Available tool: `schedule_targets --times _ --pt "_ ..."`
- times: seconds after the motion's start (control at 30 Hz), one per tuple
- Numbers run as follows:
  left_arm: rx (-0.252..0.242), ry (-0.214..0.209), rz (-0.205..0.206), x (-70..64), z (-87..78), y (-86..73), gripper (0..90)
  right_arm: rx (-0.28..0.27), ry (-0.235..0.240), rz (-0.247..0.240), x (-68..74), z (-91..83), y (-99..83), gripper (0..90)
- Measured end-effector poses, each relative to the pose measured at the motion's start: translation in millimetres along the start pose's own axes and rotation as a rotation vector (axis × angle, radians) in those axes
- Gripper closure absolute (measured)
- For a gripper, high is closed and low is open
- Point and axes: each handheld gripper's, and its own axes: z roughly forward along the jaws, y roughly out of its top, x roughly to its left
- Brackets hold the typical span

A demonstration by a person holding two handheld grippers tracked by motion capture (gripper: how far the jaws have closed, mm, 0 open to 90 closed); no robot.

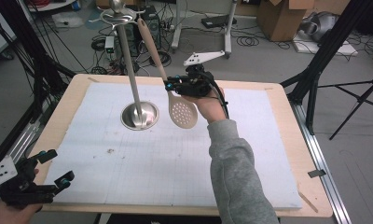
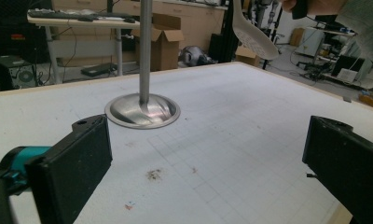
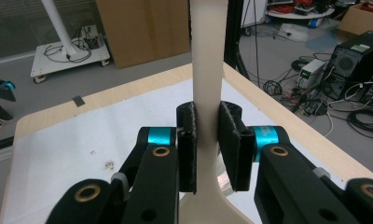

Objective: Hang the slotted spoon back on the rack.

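From the high view, our right gripper (image 1: 175, 87) pinches the slotted spoon (image 1: 182, 112) low on its handle, hung on the stand (image 1: 139, 115) near the table's (image 1: 287, 140) far edge; lifting off is left, we judge. The hook is cut off. Our left gripper (image 1: 54, 165) waits spread at the near left corner.

The left gripper view shows spread jaws, the spoon bowl above the far edge.

In the right gripper view, the pads (image 3: 189, 140) clamp the handle; its top is cropped.

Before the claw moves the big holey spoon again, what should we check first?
1. Right claw shut on the spoon handle: ok.
2. Spoon lifted off the table: ok.
3. Spoon apart from the stand pole: ok.
4. Spoon's top end hooked on the stand's top: cannot tell.
5. Left claw open, holding nothing, at the near table edge, out of the way: ok.
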Motion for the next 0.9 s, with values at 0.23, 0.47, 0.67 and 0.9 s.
schedule_targets --times 0.23,0.47,0.67,0.9 --pt "0.003 0.002 -0.003 0.6 -0.5 -0.7 1.7 0.006 -0.006 0.008 -1.1 4.1 -0.6 77.9" --pt "0.002 0.0 -0.004 -0.1 -0.8 -0.6 1.7 0.011 -0.006 0.013 -0.4 7.3 -0.3 77.9" --pt "0.003 -0.004 -0.001 0.2 -1.4 -0.9 1.7 0.014 -0.01 0.017 0.1 10.4 0.2 77.9" --pt "0.002 -0.002 -0.002 -0.3 -2.5 -0.8 1.7 0.017 -0.007 0.02 1.0 15.1 0.8 77.9"
